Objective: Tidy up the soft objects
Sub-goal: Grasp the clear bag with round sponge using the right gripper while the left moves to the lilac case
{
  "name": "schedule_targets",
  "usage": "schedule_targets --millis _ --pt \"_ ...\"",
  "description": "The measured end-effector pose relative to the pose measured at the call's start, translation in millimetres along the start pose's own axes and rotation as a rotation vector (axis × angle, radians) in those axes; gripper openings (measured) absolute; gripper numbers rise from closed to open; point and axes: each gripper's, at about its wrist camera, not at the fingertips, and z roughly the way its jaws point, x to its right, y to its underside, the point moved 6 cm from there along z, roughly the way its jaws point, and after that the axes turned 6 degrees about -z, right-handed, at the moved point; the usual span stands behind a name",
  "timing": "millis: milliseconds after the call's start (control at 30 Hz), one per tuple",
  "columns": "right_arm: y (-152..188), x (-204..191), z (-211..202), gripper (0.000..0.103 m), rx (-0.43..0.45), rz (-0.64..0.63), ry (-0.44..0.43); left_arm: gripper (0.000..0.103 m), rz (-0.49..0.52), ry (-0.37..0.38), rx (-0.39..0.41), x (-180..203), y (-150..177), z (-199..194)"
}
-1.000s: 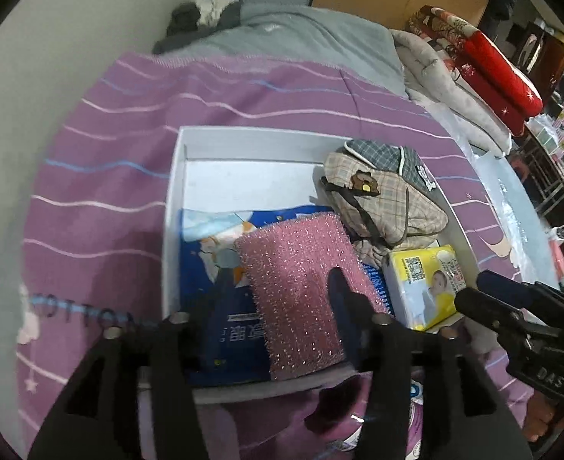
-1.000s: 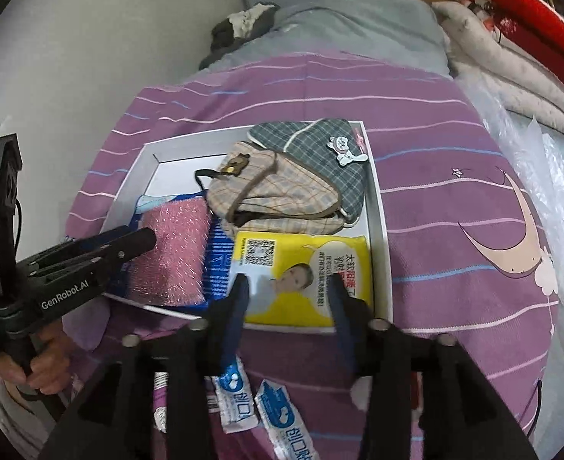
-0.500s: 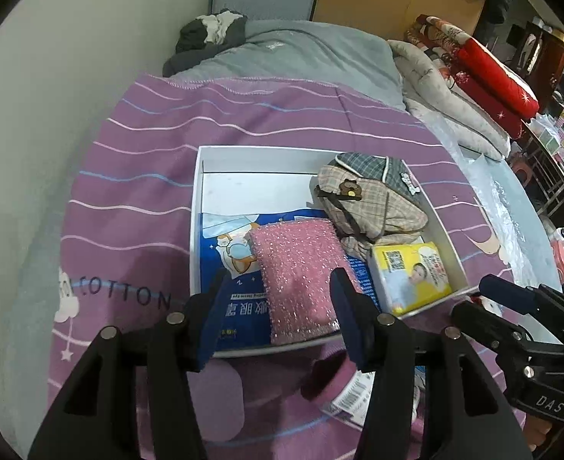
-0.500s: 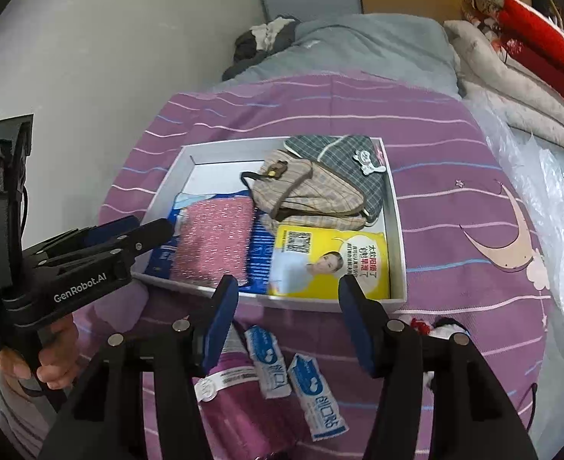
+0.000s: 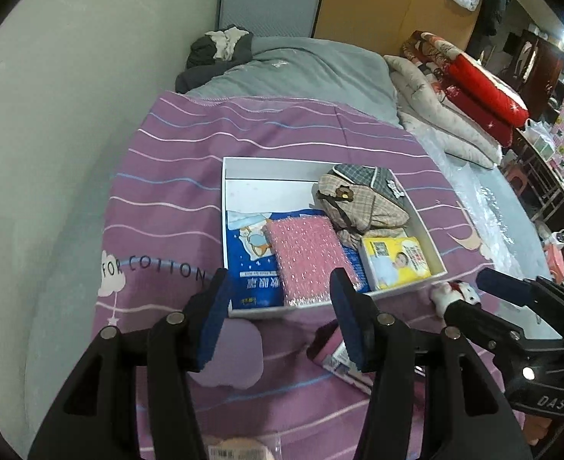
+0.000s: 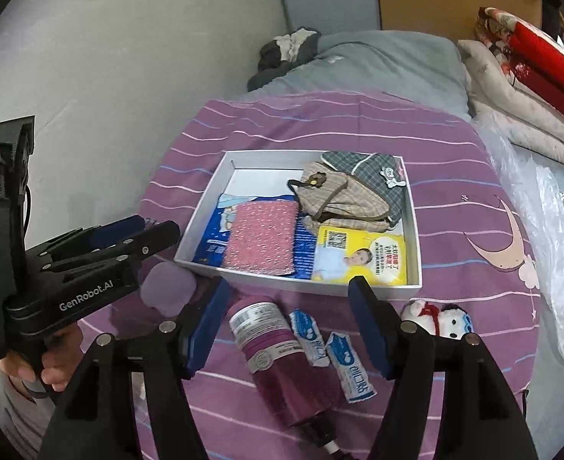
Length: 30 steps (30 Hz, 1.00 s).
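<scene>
Right now both grippers hang over the near edge of the bed w/ nothing in them. Left gripper [image 5: 278, 306] has its jaws apart and empty, pads clear of everything, just short of the near wall of the white box [image 6: 205, 207]. Right gripper [image 6: 289, 322] has its jaws opening, also not grasping anything; the purple roll [image 6: 278, 356] and two small blue-white packets [image 6: 332, 349] lie on the bedspread below the gap between its fingers, untouched. Box sits mid-bed on the purple striped bedspread [image 6: 474, 176], approx. square to the near edge. Inside it: pink sponge cloth [image 6: 263, 237] lying flat on a blue packet [image 5: 251, 264] at the box's near-left part; yellow packet [image 6: 362, 257] in the near-right corner, touching the right wall; plaid pouches [image 6: 351, 195] piled in the far-right corner, one beige w/ a bear badge, one dark check behind it. Far-left corner of the box shows bare white floor. Outside the box, a small white-and-red plush toy [image 6: 439, 316] lies on the bedspread just beside the near-right corner. A hand [image 6: 28, 368] grips the left gripper's handle at the left side of the right wrist view. Grey quilt [image 6: 378, 65] and folded red bedding [image 5: 485, 92] lie at the far end of the bed.
</scene>
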Motion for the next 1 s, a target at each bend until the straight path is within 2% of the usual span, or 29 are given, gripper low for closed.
schedule_targets --millis 167,633,1000 --pt "5.3 -10.2 -5.7 0.070 0.004 -0.006 -0.009 0.055 -0.011 0.008 -0.006 -12.7 6.3 -9.2" --pt "36.1 -33.6 11.5 0.071 -0.032 -0.016 -0.021 0.055 -0.072 -0.019 -0.057 -57.3 26.5 -18.5" --pt "58.9 -55.2 27.1 0.073 -0.062 -0.035 -0.075 0.055 -0.035 -0.073 -0.078 -66.0 46.6 -8.3"
